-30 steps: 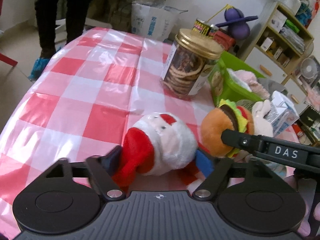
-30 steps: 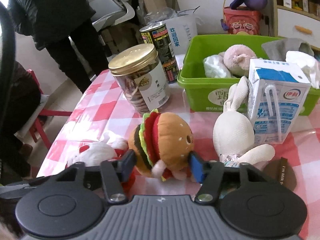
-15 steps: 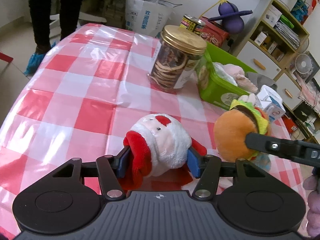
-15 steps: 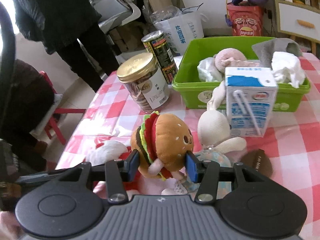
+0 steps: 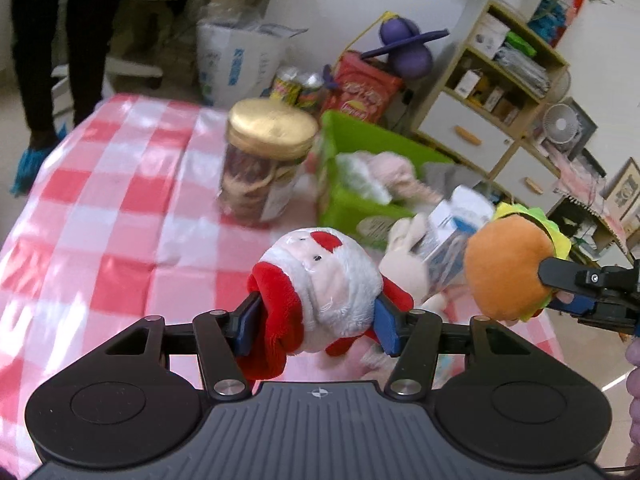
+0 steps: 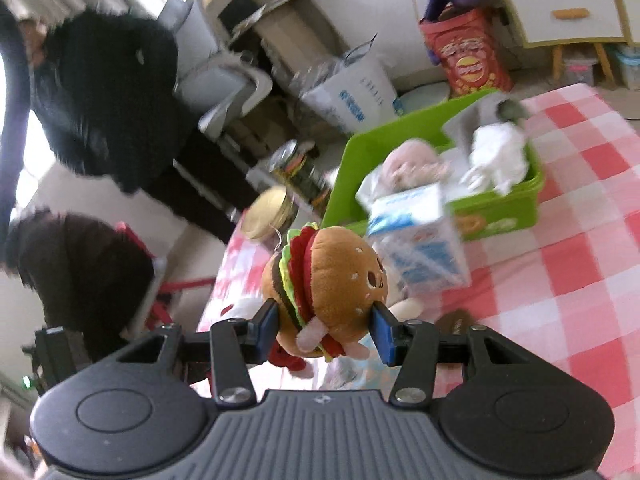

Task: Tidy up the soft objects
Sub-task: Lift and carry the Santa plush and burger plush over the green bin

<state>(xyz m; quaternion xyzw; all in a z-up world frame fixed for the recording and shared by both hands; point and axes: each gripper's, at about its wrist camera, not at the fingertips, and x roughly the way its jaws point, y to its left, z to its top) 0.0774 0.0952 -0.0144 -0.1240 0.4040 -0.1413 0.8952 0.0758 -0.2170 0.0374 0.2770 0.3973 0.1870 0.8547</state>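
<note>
Gripping the Santa plush (image 5: 320, 280) between its blue pads, the left tool (image 5: 316, 322) is carrying the toy clear of the checked worktop (image 5: 120, 208) at lower centre of its view, while the right tool (image 6: 324, 326) is pinching the burger plush (image 6: 328, 280) low on its bun. Both grips are looking shallow, so either soft toy could be slipping out on the way to the green bin (image 6: 500, 208) at upper right. Standing directly in front of that bin are the milk carton (image 6: 420, 244) and the rabbit plush (image 5: 404, 248); a low swing could be knocking the carton over. At upper centre of the left view, the gold-lidded jar (image 5: 264, 164) is crowding the bin's near corner, risking a bump.
</note>
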